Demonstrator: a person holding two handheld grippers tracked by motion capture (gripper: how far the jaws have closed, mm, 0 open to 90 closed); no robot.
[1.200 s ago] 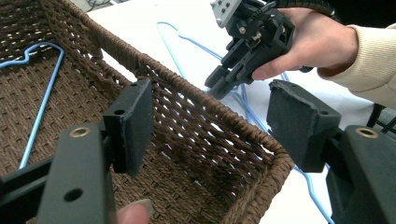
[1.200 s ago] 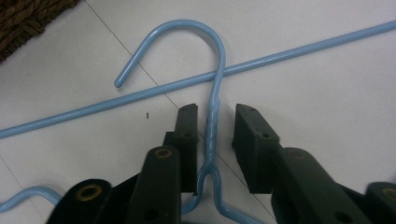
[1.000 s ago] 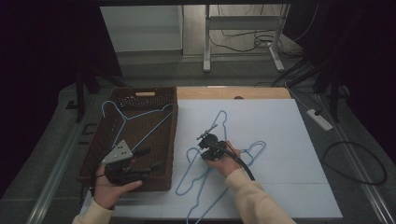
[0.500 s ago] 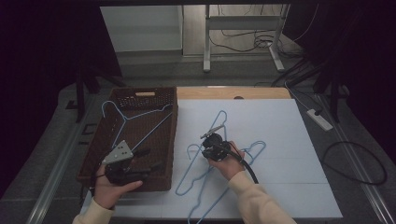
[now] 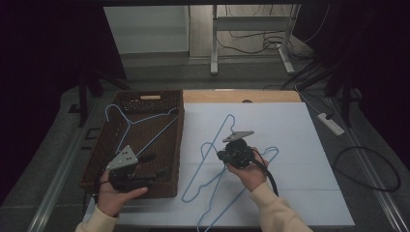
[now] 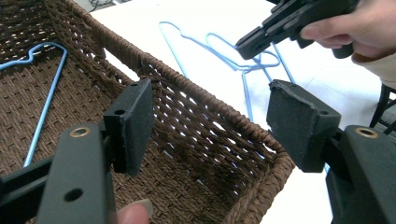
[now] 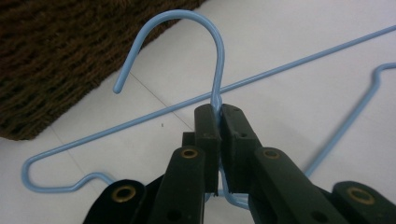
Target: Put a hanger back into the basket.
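Note:
My right gripper (image 5: 221,155) (image 7: 219,112) is shut on the neck of a blue wire hanger (image 7: 217,56), just below its hook, above the white table (image 5: 300,125). A second blue hanger (image 5: 227,121) (image 7: 299,58) lies on the table under it, the two overlapping. My left gripper (image 5: 155,164) (image 6: 210,107) stands open over the near right corner of a brown wicker basket (image 5: 179,140) (image 6: 187,84), with nothing between its jaws. A third blue hanger (image 5: 140,121) (image 6: 42,107) lies inside the basket. The right gripper (image 6: 289,23) also appears beyond the basket rim in the left gripper view.
The basket sits at the table's left side, its right wall beside the hangers. A bare wooden strip (image 5: 241,95) runs along the far edge. A power strip (image 5: 331,123) and cables (image 5: 367,169) lie on the floor to the right.
My right gripper has shifted slightly right and turned at the wrist, keeping its hold on the hanger. The left gripper has stayed put over the basket.

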